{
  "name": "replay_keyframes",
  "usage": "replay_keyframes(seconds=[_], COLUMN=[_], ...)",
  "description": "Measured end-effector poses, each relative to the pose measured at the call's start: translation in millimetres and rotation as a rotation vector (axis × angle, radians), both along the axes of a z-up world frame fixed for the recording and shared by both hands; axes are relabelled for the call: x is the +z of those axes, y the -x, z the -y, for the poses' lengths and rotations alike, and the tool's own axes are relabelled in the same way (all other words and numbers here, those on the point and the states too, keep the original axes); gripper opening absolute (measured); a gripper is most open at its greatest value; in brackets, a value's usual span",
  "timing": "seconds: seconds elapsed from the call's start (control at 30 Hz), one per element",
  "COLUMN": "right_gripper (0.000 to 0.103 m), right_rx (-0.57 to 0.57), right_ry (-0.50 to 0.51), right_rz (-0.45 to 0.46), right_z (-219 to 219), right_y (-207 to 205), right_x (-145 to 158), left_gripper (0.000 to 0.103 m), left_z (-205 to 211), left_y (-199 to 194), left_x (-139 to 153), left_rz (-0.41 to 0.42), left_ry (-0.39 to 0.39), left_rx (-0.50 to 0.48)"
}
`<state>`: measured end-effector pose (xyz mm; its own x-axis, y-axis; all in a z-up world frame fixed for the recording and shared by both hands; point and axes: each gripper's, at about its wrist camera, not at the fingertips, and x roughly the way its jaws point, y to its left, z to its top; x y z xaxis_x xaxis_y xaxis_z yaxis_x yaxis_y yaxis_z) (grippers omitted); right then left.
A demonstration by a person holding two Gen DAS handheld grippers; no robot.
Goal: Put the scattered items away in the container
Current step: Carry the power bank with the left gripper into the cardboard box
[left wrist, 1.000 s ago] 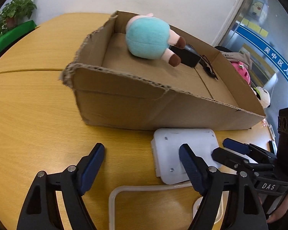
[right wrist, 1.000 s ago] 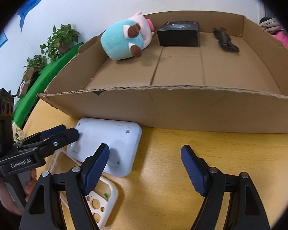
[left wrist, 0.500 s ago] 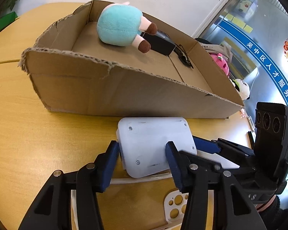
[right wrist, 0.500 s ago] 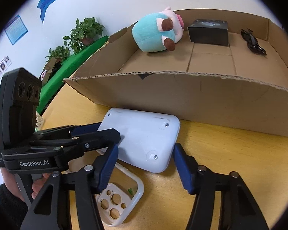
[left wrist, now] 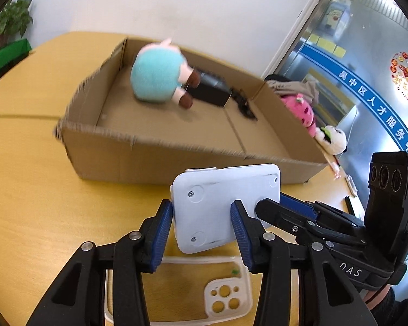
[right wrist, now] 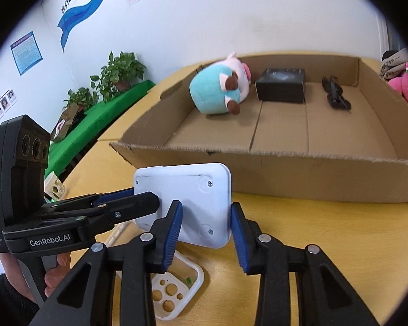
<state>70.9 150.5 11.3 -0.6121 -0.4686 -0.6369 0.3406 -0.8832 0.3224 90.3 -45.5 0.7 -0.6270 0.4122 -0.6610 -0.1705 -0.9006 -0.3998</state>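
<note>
A white plastic box point(left wrist: 220, 203) with screws in its back is held up off the table by both grippers. My left gripper point(left wrist: 202, 233) is shut on its left end and my right gripper point(right wrist: 205, 233) is shut on its right end point(right wrist: 193, 203). The cardboard box point(left wrist: 155, 160) stands just beyond it, open at the top. It holds a teal plush toy point(left wrist: 157, 76), a black box point(right wrist: 281, 85) and black sunglasses point(right wrist: 334, 96). A white phone case point(left wrist: 176, 290) lies on the table below the held box.
The yellow wooden table point(left wrist: 27, 184) extends to the left. Pink and white plush toys point(left wrist: 312, 119) lie beyond the cardboard box's right end. Potted plants on a green ledge point(right wrist: 106, 108) stand to the left, beyond the table.
Both grippers have closed on the white plastic box and lifted it off the table, tilting it upright in front of the cardboard box. The phone case beneath is now uncovered.
</note>
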Motion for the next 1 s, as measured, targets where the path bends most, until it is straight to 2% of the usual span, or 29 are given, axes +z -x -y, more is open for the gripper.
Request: replay_keyframes(seconds=[0.3, 0.63, 0.83, 1.0], right_gripper=[0.034, 0.034, 0.034, 0.034], right_rx=[-0.024, -0.029, -0.021, -0.023], right_ry=[0.022, 0.041, 0.045, 0.046], right_rz=[-0.081, -0.106, -0.091, -0.027], right_z=[-2.8, 2.1, 13.1, 24.6], right_y=[9.3, 45.4, 75.2, 103.0], right_x=[42.2, 68.6, 69.1, 50.9], left_gripper=[0.047, 0.047, 0.047, 0.047], left_z=[-2.8, 5.3, 18.5, 30.0], left_y=[19.8, 55.1, 83.7, 111.2], left_x=[47.4, 76.5, 75.7, 55.7], left_rz=[-0.082, -0.118, -0.102, -0.036], left_ry=[0.031, 0.060, 0.060, 0.058], left_rx=[-0.010, -0.004, 0.004, 0.006])
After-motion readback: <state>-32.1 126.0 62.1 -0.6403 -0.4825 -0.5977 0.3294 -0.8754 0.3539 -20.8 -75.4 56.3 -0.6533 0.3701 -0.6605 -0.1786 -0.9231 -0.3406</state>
